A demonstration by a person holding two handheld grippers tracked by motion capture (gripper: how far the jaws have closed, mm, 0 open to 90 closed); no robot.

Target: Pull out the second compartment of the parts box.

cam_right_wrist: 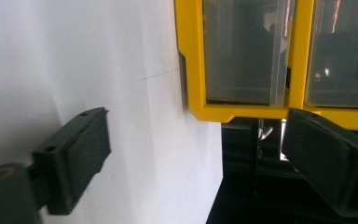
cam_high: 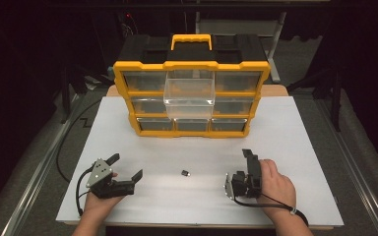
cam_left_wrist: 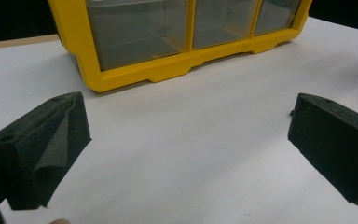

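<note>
A white table top (cam_high: 295, 147) is seen from above, with a person's two hands reaching in from the near edge. At the left, the left gripper (cam_high: 126, 167) is held just above the board in the left hand (cam_high: 96, 204), its two black jaws spread wide apart with nothing between them; in the left gripper view the same jaws frame bare white surface. Near the middle of the board, between the two grippers and touching neither, a small dark part (cam_high: 185, 173) is seen lying by itself; it is too small to be identified. Behind it, at the far side of the table, a yellow and black drawer cabinet (cam_high: 123, 83) is stood upright, and one clear drawer (cam_high: 189, 93) in its middle column is pulled out toward the person. At the right, the right gripper (cam_high: 248, 160) is held turned on its side in the right hand (cam_high: 275, 184), its jaws parted and empty.
</note>
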